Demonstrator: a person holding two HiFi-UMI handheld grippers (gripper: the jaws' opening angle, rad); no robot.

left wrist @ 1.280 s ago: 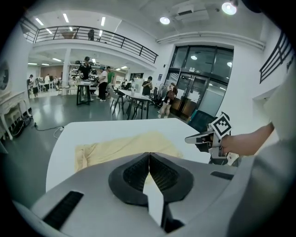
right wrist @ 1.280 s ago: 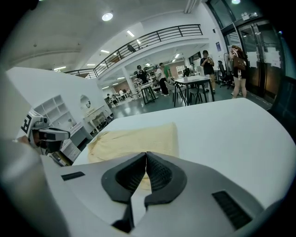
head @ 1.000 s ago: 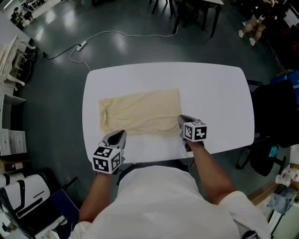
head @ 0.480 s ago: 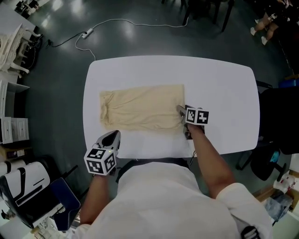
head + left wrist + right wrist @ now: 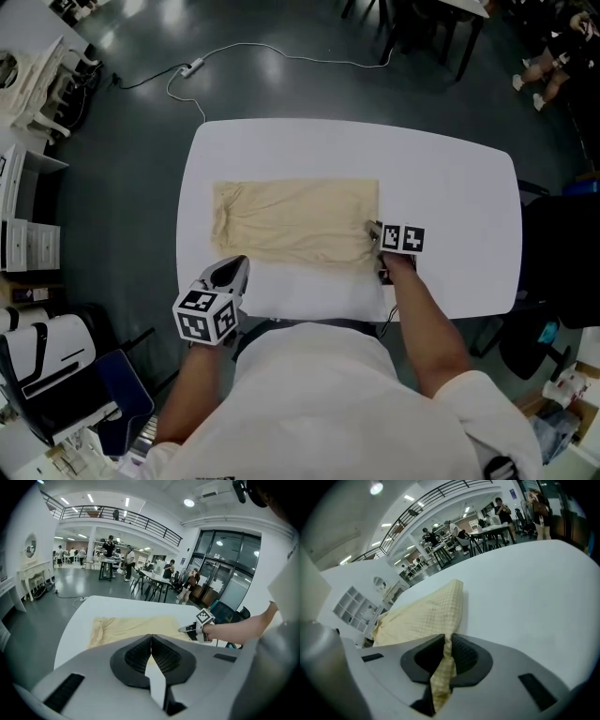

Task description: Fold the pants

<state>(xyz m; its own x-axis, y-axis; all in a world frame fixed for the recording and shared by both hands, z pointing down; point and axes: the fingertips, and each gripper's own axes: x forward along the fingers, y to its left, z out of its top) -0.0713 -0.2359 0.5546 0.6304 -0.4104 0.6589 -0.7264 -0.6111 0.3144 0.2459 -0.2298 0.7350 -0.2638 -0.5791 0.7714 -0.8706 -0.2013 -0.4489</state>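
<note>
Pale yellow pants [image 5: 295, 220] lie flat, folded lengthwise, on the white table [image 5: 450, 187]. My right gripper [image 5: 375, 231] is at the near right corner of the pants; its jaws are closing, and a fold of the checked cloth [image 5: 426, 611] is pinched between the pads [image 5: 461, 654]. My left gripper [image 5: 234, 268] hovers over the table's near edge, just short of the near left corner of the pants, shut with nothing in it. In the left gripper view the pants [image 5: 136, 623] lie ahead of the closed jaws, with the right gripper [image 5: 190, 629] at their right end.
A dark chair [image 5: 553, 234] stands off the table's right end. A white cable with a power strip [image 5: 262, 61] lies on the floor beyond the table. White shelves [image 5: 28, 244] stand at the left. People and desks are far off in the hall.
My right gripper has dropped onto the near right corner of the pants and closed on the cloth. The left gripper has stayed at the table's near edge.
</note>
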